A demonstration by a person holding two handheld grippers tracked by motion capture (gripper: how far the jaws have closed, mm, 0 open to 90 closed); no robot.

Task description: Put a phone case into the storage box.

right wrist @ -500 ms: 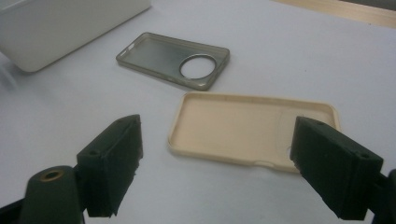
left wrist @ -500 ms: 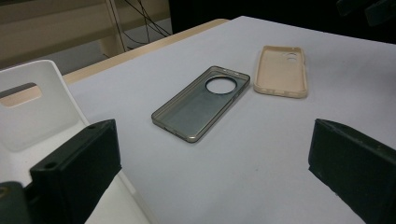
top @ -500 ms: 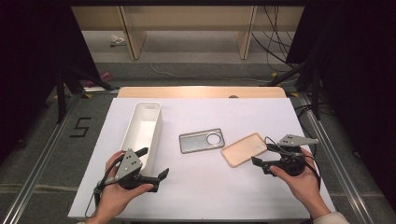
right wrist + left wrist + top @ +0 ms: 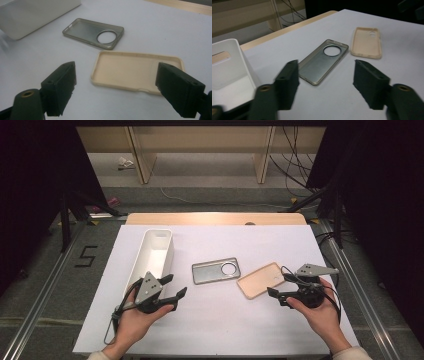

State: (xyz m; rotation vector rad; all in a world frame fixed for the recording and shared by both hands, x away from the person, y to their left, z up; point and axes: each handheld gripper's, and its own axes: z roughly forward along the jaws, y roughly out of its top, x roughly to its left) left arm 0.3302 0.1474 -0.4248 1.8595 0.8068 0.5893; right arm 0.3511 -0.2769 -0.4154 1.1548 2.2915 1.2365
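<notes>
Tongs stand wide and empty on both sides. Right gripper (image 4: 278, 296) sits just beside the beige phone case (image 4: 260, 279), jaws toward it. Left gripper (image 4: 173, 286) hovers near the grey phone case (image 4: 216, 270), which lies left of the beige one.

White-covered desk (image 4: 220, 330) with a bare wooden edge (image 4: 215, 218) at the far side. Beyond, grey carpeted floor (image 4: 210, 197), pale wooden shelf legs (image 4: 141, 155), loose black cables (image 4: 295, 155). Dark curtains (image 4: 380, 195) at both sides. Metal rails (image 4: 37, 305) and a taped "5" (image 4: 86, 256) on the floor.
</notes>
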